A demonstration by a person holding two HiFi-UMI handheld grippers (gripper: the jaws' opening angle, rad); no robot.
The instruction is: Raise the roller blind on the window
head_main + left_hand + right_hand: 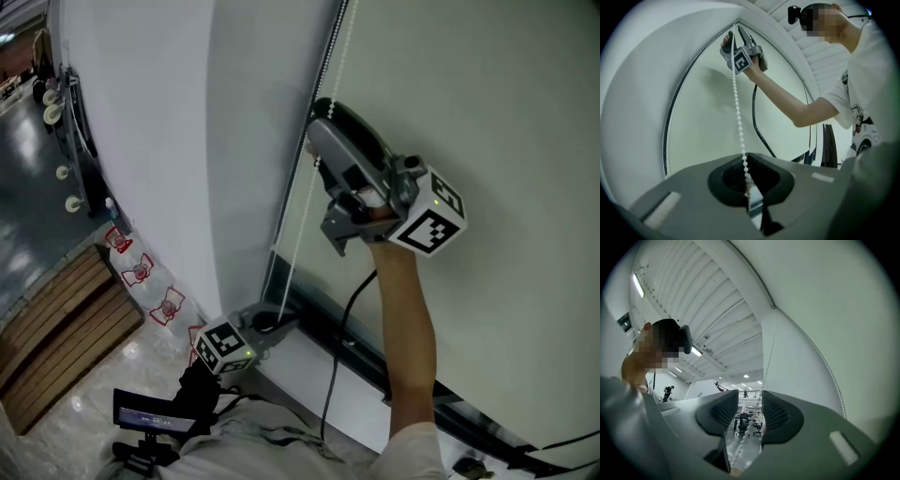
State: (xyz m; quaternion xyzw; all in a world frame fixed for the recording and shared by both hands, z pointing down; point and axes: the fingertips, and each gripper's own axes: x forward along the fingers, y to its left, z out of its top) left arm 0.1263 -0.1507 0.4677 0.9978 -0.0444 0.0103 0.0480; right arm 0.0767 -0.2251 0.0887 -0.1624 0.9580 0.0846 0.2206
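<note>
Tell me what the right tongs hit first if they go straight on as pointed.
Most likely the bead chain: it already runs between the open right tongs. Past it the gap shows only a distant room, though depth there is unclear.

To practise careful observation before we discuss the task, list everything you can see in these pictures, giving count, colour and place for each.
roller blind: one, pale greenish white, covering the window at the right
bead chain: one, white, hanging by the blind's left edge
window frame: one, black, below the blind
cable: one, black, hanging from the right gripper
wooden slats: one set, brown, floor at lower left
left gripper: one, grey, low, shut on the bead chain
right gripper: one, grey, held high, jaws open, chain passing between them
arm: one, bare, holding the right gripper
</note>
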